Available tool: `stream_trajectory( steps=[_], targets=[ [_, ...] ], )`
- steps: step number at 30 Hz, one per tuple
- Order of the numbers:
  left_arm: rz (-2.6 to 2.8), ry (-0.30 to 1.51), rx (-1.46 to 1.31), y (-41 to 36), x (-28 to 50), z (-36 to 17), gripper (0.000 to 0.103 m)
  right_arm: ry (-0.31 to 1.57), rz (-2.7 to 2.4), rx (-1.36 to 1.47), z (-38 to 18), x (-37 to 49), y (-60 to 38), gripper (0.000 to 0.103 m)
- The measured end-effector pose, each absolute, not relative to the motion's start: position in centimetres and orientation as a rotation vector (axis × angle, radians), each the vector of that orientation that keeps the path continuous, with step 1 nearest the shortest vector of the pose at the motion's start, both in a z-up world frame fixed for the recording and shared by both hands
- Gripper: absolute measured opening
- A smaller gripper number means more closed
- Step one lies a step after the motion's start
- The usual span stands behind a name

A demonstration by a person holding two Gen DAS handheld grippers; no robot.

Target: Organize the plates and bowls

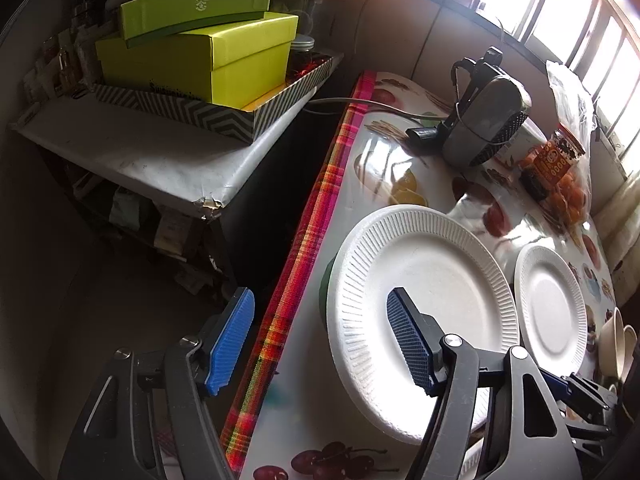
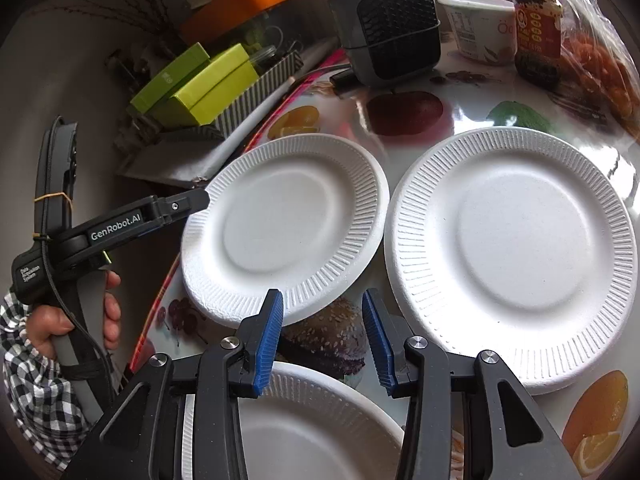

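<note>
Two white ribbed foam plates lie side by side on the fruit-print table. The left plate (image 1: 424,312) (image 2: 284,224) is near the table's left edge; the right plate (image 1: 550,312) (image 2: 512,248) is beside it. A third white plate or bowl (image 2: 304,424) sits under my right gripper. My left gripper (image 1: 320,340) is open and empty, straddling the left plate's near-left rim; it shows in the right wrist view (image 2: 192,202) at that rim. My right gripper (image 2: 323,340) is open and empty, above the table between the plates. Beige bowls (image 1: 616,340) stand at the far right.
A small grey fan heater (image 2: 388,20) (image 1: 484,120), a white tub (image 2: 480,28), a jar (image 2: 538,28) and a bag of oranges (image 1: 568,188) stand at the back. A side shelf with green boxes (image 1: 200,56) is left of the table's plaid edge (image 1: 304,248).
</note>
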State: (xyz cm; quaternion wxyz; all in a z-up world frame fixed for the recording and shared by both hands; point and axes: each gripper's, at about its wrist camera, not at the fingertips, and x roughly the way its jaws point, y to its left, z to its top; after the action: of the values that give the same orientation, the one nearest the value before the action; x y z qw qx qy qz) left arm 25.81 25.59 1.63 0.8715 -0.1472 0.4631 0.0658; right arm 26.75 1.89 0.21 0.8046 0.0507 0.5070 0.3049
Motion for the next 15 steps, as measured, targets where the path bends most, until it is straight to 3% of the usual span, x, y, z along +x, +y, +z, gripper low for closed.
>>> stream_trajectory(
  steps=[2, 5, 15],
  targets=[
    [0.121, 0.978, -0.308, 25.5, 26.2, 1.4, 0.055, 1.092, 0.652, 0.112, 0.0, 27.1, 2.1, 0.042],
    [0.115, 0.994, -0.322, 25.7, 26.6, 0.9, 0.051, 1.099, 0.652, 0.113, -0.2, 27.4, 2.5, 0.041],
    [0.098, 1.004, -0.321, 25.4, 27.0, 0.6, 0.029, 1.105, 0.637, 0.148, -0.6, 27.9, 2.4, 0.023]
  ],
)
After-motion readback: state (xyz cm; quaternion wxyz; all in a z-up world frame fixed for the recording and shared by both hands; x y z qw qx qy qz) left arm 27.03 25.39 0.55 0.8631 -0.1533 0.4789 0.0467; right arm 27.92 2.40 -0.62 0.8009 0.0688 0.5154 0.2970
